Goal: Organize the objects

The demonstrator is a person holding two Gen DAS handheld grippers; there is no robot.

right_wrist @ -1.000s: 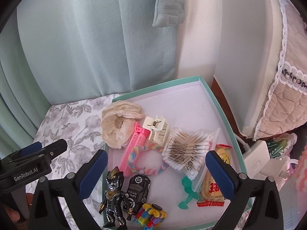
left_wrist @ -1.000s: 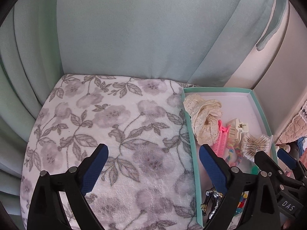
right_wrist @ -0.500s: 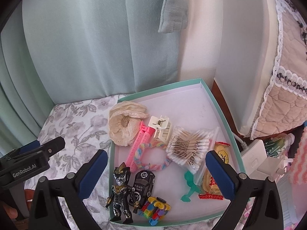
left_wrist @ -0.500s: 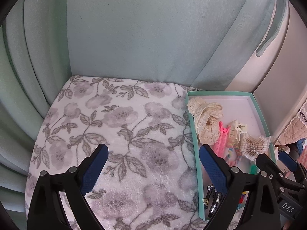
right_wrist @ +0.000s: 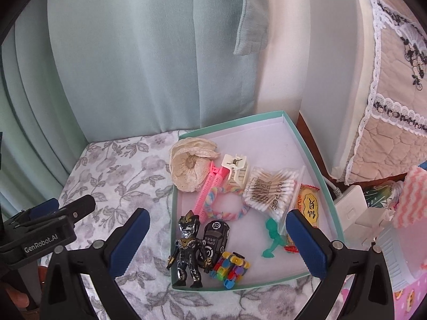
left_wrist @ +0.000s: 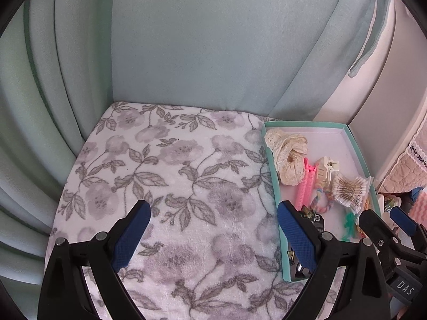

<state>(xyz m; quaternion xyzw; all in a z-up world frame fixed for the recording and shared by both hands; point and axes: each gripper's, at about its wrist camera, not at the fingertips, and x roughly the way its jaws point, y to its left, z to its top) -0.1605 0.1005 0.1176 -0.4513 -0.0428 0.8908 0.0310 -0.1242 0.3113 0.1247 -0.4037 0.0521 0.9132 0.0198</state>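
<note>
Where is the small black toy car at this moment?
In the right wrist view, the black toy car lies inside the teal tray near its front edge, just right of the black figure and behind the colourful block toy.

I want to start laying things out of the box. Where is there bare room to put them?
The floral blanket left of the teal box is bare up to the curtain. Inside the box, only the far right corner is free; its near half is crowded with the toy figure, toy car and cotton swabs.
</note>
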